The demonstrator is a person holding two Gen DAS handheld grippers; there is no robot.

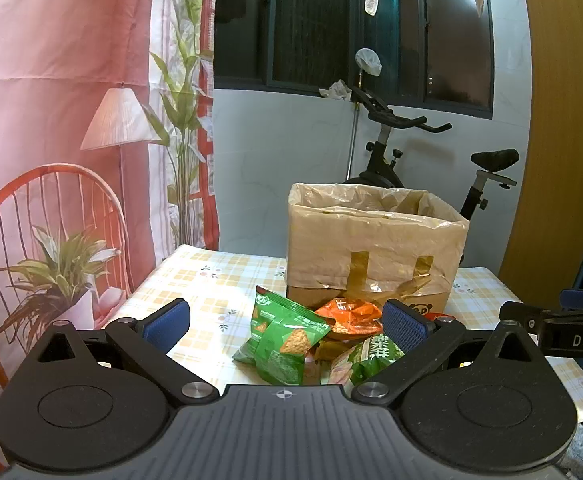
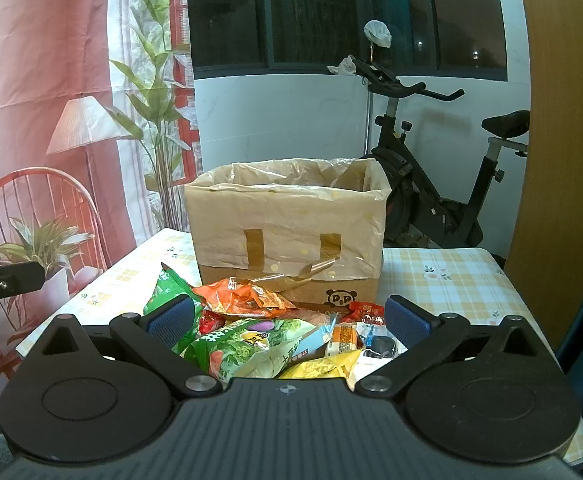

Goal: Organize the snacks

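While both tools hang unclenched over the table (image 2: 451,264), holding nothing: left gripper (image 1: 285,322) above the green chip bag (image 1: 279,336); right gripper (image 2: 289,320) above the snack pile (image 2: 275,336), heaped before the lined cardboard box (image 2: 287,224). Packets likely light, crinkly, slippery; pinch at a sealed edge. Box mouth open; bare cloth either side.

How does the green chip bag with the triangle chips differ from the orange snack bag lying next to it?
The green chip bag shows printed triangular chips; the orange snack bag shows none that can be made out. The green chip bag lies nearer the camera and further left; the orange snack bag lies closer to the lined cardboard box. The orange one looks more crumpled. Both are on the checked tablecloth, ungripped.
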